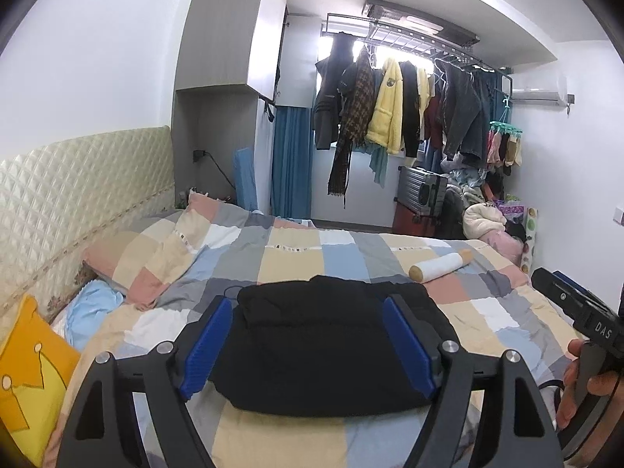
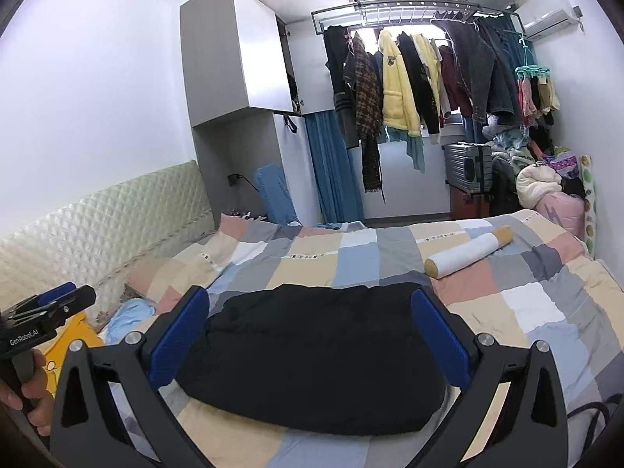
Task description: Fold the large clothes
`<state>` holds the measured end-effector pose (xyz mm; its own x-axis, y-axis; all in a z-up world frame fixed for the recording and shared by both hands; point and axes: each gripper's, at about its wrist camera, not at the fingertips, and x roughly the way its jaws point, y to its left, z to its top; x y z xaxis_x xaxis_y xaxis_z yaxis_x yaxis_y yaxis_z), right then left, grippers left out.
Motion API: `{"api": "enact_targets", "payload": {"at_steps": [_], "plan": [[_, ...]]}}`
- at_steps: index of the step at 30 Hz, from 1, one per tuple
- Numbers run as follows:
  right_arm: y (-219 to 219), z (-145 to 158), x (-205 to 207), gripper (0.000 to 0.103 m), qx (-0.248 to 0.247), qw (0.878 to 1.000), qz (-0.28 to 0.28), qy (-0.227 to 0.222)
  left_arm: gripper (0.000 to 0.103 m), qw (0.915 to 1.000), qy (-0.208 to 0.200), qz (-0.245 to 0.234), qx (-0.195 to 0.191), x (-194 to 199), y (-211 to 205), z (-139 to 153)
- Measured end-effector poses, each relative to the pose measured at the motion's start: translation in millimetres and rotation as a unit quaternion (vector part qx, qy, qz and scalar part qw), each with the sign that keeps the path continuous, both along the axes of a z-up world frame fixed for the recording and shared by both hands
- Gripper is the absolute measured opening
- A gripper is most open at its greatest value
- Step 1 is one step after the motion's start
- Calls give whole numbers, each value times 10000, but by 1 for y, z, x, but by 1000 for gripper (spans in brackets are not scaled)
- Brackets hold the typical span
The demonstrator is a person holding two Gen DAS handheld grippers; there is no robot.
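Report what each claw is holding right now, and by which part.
Nothing is held. The left claw and right claw are both open above the folded black garment on the bed, with no fabric between their blue pads.

1. Pretty clearly a home bedroom: a bed with a patchwork checked duvet (image 1: 312, 257) fills the lower half, quilted cream headboard (image 1: 78, 191) at 9 o'clock.
2. Ceiling drying rack (image 2: 413, 7) at 12 o'clock, loaded with coats, including a yellow fleece jacket (image 2: 397, 89).
3. Grey wardrobe cabinet (image 2: 234, 54) at 11, wall air conditioner (image 2: 550, 19) at 1.
4. Suitcases (image 2: 468, 171) and heaped laundry at 2 o'clock.
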<state>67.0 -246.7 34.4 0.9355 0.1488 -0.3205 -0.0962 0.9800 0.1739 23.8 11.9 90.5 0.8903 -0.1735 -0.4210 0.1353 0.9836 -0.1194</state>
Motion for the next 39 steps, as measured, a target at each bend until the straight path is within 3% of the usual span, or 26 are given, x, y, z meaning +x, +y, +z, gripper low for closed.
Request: {"api": "enact_targets", "payload": {"at_steps": [16, 21, 29, 39], "plan": [[30, -38, -61, 103, -399, 9989, 82, 235, 80, 9996, 184, 161, 125, -47, -18, -44], [26, -56, -68, 103, -246, 9993, -63, 270, 80, 9993, 353, 86, 22, -41, -23, -66], [13, -86, -68, 103, -5, 9977, -435, 514, 80, 9973, 681, 189, 187, -27, -27, -95], [11, -103, -67, 103, -24, 9959, -525, 740, 80, 9966, 773, 124, 275, -22, -36, -101]]}}
